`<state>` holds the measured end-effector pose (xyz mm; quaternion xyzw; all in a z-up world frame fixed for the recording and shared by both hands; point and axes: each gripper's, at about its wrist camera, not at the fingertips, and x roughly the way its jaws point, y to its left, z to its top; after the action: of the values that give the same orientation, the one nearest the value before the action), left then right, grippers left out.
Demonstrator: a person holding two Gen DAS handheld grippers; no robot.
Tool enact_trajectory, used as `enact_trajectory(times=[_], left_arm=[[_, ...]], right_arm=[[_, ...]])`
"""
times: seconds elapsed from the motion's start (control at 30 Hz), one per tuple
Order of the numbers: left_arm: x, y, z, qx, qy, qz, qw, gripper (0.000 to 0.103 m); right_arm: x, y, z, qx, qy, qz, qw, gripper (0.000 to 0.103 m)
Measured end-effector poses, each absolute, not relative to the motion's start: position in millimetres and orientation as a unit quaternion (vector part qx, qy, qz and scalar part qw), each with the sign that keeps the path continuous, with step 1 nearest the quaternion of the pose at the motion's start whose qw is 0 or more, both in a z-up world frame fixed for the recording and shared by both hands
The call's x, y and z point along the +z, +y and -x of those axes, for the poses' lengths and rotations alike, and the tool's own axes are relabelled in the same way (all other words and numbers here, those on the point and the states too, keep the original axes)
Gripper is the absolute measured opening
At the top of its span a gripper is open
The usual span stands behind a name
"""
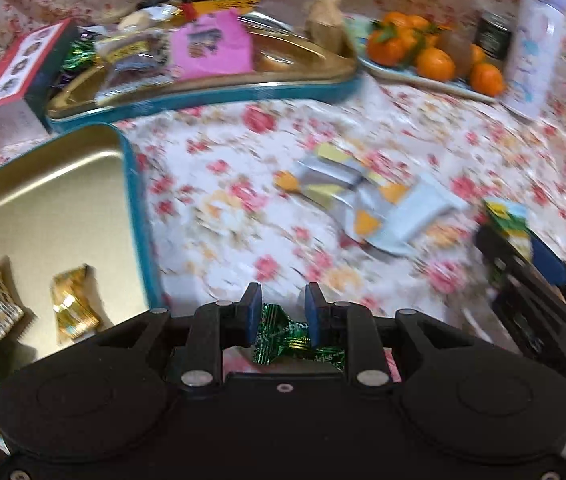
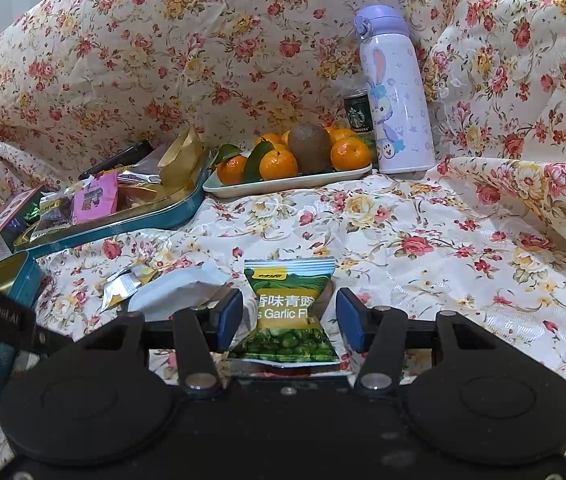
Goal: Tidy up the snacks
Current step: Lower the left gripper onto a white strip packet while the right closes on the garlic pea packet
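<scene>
Green foil shows between the pads of the left gripper [image 1: 281, 312], which pinch a candy [image 1: 283, 332] narrowly, probably to carry it to the gold tin [image 1: 63, 172] beside it, where a few wrapped snacks lie. The right gripper [image 2: 289, 316] stands wide around a pea packet [image 2: 288, 312] on the floral cloth [image 2: 443, 240], not visibly gripping. A second tin [image 1: 203, 92] behind is heaped with snacks.

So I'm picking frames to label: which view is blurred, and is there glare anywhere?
Left wrist view: motion blur smears the cloth and the loose wrappers, while the left claw and its green candy stay sharp; soft glare on the gold tin. Right wrist view: sharp throughout, the pea packet print readable, with fisheye bending at the edges.
</scene>
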<state>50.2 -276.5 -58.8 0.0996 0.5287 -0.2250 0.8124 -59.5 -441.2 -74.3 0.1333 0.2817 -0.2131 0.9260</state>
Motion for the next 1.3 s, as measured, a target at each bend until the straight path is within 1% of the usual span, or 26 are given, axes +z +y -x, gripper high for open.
enact_trajectory(times=[0.2,0.4,0.57,0.87,1.03,1.1,1.3], left_arm=[[-51.6,-282.3,-40.5,-0.258,0.541,-0.085,0.796,0.031],[-21.9,-289.4,-50.3,-0.266,0.498,-0.079,0.822,0.031],[-12.6,-306.1,-70.5,-0.253,0.48,-0.073,0.837,0.031],[-27.6,-340.1,-94.3,-0.234,0.487,-0.08,0.838,0.031],[-40.1,-342.9,-96.5,-0.221,0.499,-0.094,0.833,0.031],[-42.9,-338.9,-96.5,-0.218,0.501,-0.096,0.832,0.038],[-43.3,-323.4,-86.8,-0.225,0.501,-0.112,0.828,0.038]], right_arm=[[-74.3,-441.7,59.5,-0.212,0.282,-0.134,0.926,0.055],[-74.5,-442.1,59.6,-0.213,0.281,-0.135,0.926,0.055],[-74.4,-442.0,59.6,-0.214,0.28,-0.135,0.926,0.055],[-74.8,-442.9,59.2,-0.214,0.279,-0.137,0.926,0.055],[-75.1,-442.9,59.3,-0.214,0.279,-0.139,0.926,0.055],[-75.2,-442.9,59.2,-0.214,0.279,-0.139,0.926,0.055],[-74.8,-443.0,59.2,-0.214,0.279,-0.139,0.926,0.056]])
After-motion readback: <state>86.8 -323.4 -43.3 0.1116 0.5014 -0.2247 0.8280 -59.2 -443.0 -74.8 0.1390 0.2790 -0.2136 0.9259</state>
